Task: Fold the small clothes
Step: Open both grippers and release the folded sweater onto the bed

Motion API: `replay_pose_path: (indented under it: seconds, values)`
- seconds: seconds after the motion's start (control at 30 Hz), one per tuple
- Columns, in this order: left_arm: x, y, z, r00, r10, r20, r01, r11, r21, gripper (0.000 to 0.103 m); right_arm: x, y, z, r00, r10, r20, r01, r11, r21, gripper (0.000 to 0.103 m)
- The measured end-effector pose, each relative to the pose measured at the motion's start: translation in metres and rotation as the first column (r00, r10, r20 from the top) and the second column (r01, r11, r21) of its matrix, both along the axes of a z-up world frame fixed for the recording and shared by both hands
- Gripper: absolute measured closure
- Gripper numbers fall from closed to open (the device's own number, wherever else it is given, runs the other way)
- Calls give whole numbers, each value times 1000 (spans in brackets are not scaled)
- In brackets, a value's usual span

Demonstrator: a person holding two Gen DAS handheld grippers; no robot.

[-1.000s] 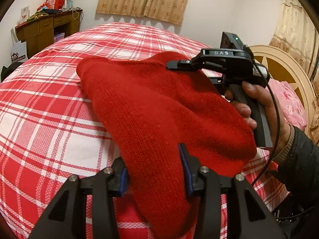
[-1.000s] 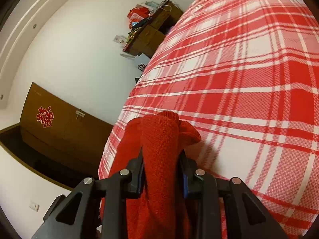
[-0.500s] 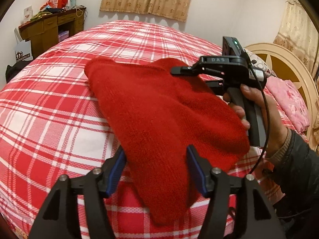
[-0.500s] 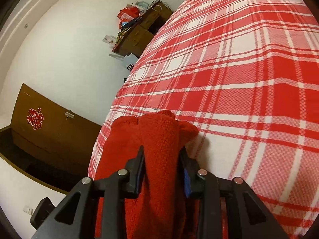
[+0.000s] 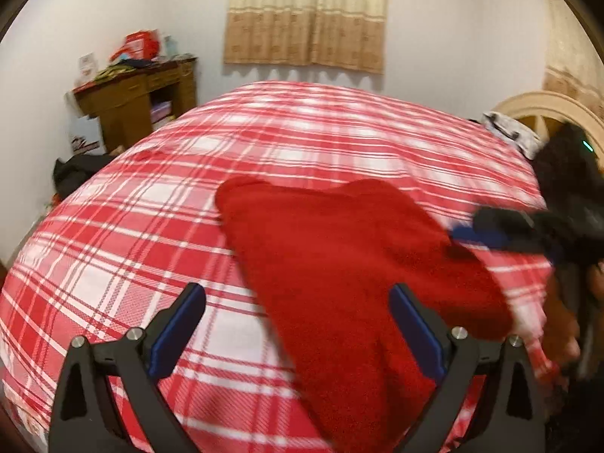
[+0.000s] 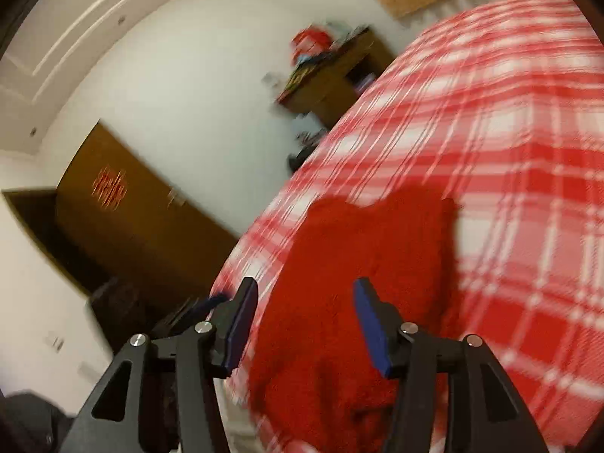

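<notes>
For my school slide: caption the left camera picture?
Open left gripper above red knitted garment on plaid bed.

- The left wrist view looks forward and downward between the left gripper [image 5: 298, 324] fingers, across the red-and-white plaid bedspread [image 5: 309, 139] toward the beige patterned curtain [image 5: 305, 15] on the far wall.
- It sits close above the red knitted garment [image 5: 339, 264], which fills the lower centre.
- The right wrist view looks along the right gripper [image 6: 305, 324] fingers, rolled so the bed runs diagonally, facing the brown wooden door [image 6: 124, 219]; heavy blur makes its exact tilt hard to judge.
- Both views share the garment, the bedspread and the cluttered brown wooden desk [image 5: 139, 98] by the white wall.
- The right gripper shows blurred at the left view's right edge.
</notes>
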State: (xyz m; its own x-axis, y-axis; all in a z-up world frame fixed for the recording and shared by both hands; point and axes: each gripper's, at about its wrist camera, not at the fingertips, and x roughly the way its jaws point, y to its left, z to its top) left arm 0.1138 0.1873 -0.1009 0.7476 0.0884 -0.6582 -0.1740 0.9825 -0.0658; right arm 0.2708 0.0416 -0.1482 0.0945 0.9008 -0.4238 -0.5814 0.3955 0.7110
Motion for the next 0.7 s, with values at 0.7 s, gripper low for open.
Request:
replay_pose_path:
  seconds: [0.7]
  values:
    - [-33,-16,11,1000,16,21,-16,1000,-4,2,-46,-29,33,950,-260,175,277,957,-83,40]
